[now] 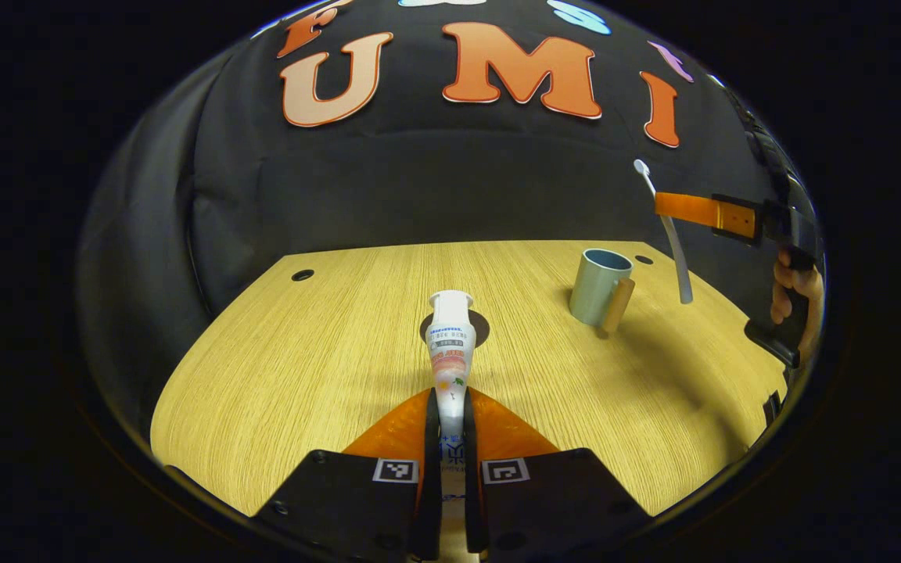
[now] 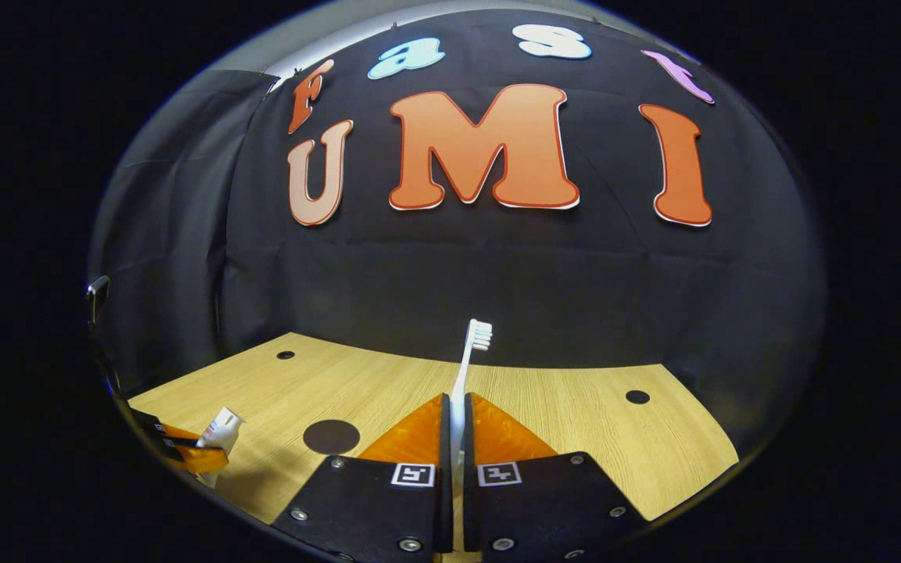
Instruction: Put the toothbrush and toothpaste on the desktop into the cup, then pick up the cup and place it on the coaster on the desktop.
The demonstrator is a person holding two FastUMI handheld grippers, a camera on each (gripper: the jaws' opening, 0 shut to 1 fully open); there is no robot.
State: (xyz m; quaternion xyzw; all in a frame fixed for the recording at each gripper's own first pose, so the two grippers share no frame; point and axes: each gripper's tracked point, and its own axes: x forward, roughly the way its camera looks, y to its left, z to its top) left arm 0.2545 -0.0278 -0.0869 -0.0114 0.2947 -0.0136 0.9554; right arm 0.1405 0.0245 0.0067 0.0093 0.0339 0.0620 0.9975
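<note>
Wooden desk (image 1: 325, 367) spans the lower frame; we see the cup (image 1: 597, 286) right of centre, the dark coaster (image 2: 331, 436) at lower left. Left claw (image 1: 450, 414) grips the toothpaste (image 1: 450, 352); right claw (image 2: 456, 426) clenches the toothbrush (image 2: 468, 367). Both are lifted, so we judge lowering each into the cup comes next.

In the left gripper view the toothpaste (image 1: 450, 352) hides part of the dark coaster (image 1: 482, 327) behind it, its lower end sinks between the left claw's (image 1: 450, 407) fingers, and its print is too small to read. At the right edge the right claw (image 1: 665, 205) is cut off, its fingers covering part of the toothbrush (image 1: 673, 250), and the cup's (image 1: 597, 285) inside is hidden. In the right gripper view the toothbrush's (image 2: 462, 375) lower handle is hidden between the fingers, and the left claw (image 2: 208, 453) is cropped by the edge.
</note>
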